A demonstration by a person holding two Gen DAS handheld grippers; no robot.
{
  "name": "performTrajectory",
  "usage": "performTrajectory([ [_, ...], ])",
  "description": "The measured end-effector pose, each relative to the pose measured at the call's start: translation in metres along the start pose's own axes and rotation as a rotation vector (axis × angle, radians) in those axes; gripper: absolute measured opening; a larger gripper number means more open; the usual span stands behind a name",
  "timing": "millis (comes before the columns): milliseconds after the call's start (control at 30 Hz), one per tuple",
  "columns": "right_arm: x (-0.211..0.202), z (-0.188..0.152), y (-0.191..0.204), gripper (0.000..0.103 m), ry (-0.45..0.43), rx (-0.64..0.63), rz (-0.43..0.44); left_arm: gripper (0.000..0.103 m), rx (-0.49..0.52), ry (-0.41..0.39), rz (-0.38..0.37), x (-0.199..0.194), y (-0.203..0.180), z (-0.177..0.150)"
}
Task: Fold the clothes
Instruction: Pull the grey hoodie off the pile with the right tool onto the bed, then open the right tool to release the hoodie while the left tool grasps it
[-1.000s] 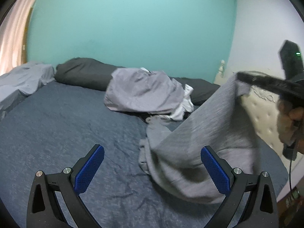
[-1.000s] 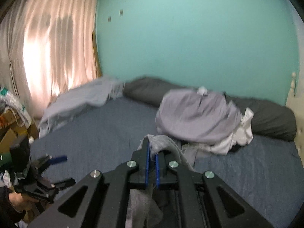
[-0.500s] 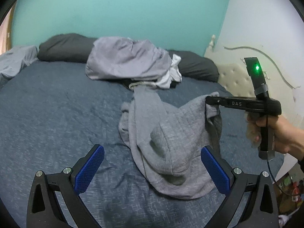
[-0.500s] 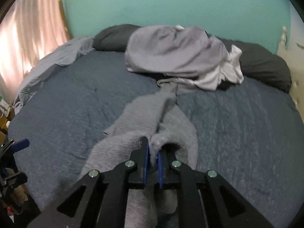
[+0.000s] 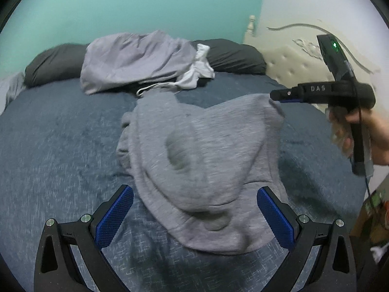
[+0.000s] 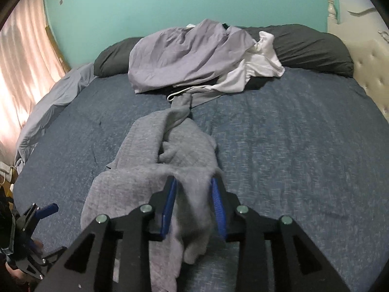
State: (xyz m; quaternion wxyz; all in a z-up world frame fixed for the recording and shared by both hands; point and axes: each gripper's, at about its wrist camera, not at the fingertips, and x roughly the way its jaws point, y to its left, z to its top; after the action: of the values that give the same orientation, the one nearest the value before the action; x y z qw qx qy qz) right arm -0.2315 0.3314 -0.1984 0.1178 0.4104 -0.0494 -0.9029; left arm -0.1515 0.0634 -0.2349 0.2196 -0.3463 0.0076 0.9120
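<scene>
A grey knit garment (image 5: 199,150) lies crumpled lengthwise on the blue bedcover (image 5: 60,146). My left gripper (image 5: 194,191) hovers open over its near end, blue pads on either side of the cloth and not touching it. In the left wrist view my right gripper (image 5: 276,96), held by a hand, sits at the garment's raised far-right corner. In the right wrist view the right gripper (image 6: 193,181) has its jaws apart, with a fold of the garment (image 6: 170,158) still draped between the pads. My left gripper (image 6: 58,228) shows at the lower left.
A heap of lilac-grey and white clothes (image 6: 184,58) sits at the back against dark pillows (image 6: 311,46). A cream tufted headboard (image 5: 291,63) borders the right side. A pale sheet (image 6: 48,107) and a curtain (image 6: 22,60) lie at the left.
The right gripper brought the garment down from the air onto the bed, and its jaws went from clamped to apart. The left gripper tilted down over the garment.
</scene>
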Motion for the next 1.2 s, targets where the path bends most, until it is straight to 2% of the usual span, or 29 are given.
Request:
performTrajectory([
  [300, -0.033, -0.019, -0.023, 0.031, -0.045, 0.024, -0.002, 0.100, 0.061, 0.050, 0.053, 0.014, -0.016, -0.009],
  [700, -0.029, -0.047, -0.010, 0.031, -0.032, -0.019, 0.035, 0.088, 0.082, 0.115, 0.044, 0.043, -0.022, -0.010],
  [867, -0.025, -0.050, -0.008, 0.031, -0.025, -0.029, 0.037, 0.081, 0.099, 0.144, 0.055, 0.057, -0.021, -0.016],
  [933, -0.024, -0.051, -0.007, 0.031, -0.025, -0.027, 0.040, 0.074, 0.089, 0.154, 0.054, 0.061, -0.019, -0.017],
  [1067, -0.022, -0.052, -0.007, 0.031, -0.021, -0.028, 0.039, 0.072, 0.082, 0.170, 0.039, 0.067, -0.018, -0.018],
  [1100, -0.021, -0.052, -0.007, 0.031, -0.020, -0.027, 0.039, 0.070, 0.083, 0.173, 0.034, 0.067, -0.018, -0.018],
  [1133, -0.021, -0.053, -0.007, 0.031, -0.019, -0.026, 0.039, 0.060, 0.087, 0.172, 0.030, 0.067, -0.019, -0.018],
  [1200, -0.020, -0.053, -0.007, 0.031, -0.016, -0.025, 0.038, 0.055, 0.088, 0.165, 0.024, 0.066, -0.018, -0.017],
])
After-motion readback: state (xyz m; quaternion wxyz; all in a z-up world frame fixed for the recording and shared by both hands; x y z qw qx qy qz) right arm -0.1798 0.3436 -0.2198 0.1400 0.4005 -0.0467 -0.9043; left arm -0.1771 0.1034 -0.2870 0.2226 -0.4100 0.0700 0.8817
